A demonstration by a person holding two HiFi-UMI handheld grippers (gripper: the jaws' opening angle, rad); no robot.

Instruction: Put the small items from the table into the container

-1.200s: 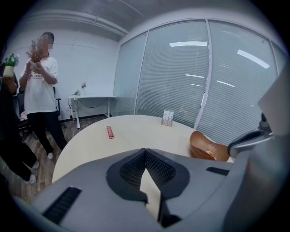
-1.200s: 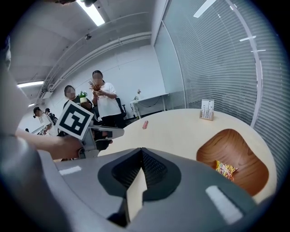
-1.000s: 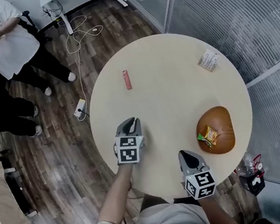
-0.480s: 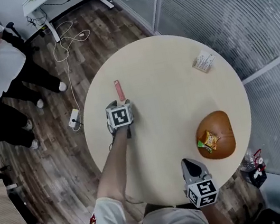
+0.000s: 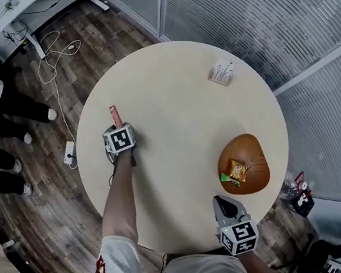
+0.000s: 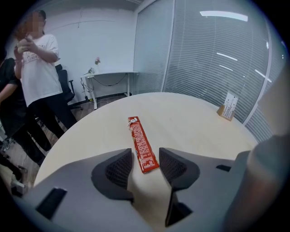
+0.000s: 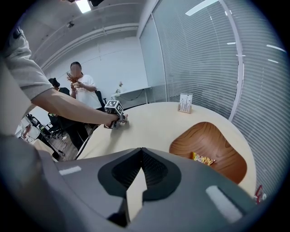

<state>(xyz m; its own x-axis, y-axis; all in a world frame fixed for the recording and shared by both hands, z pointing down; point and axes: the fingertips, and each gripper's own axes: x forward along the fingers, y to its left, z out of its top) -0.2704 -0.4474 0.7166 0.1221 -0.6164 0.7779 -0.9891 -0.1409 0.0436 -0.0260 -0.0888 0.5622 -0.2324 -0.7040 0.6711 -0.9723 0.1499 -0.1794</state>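
A long red snack bar (image 6: 142, 144) lies on the round pale table (image 5: 170, 100) near its left edge, also seen as the bar (image 5: 115, 116) from above. My left gripper (image 6: 146, 159) points down at the bar's near end. Its jaws are closing, the end of the bar lies between them, and the pads stand apart from it. The brown wooden bowl (image 5: 249, 151) sits at the table's right with a yellow snack packet (image 5: 236, 170) inside. My right gripper (image 7: 142, 153) hovers shut and empty at the near edge, just short of the bowl (image 7: 213, 145).
A small white printed packet (image 5: 222, 72) stands at the table's far right. People (image 6: 38, 72) stand on the wood floor to the left, near a cable and power strip (image 5: 70, 150). Glass walls with blinds (image 5: 266, 11) close in the right side.
My left gripper has travelled away from me to the red bar, sunk toward the table and opened its jaws. The right gripper has barely shifted.
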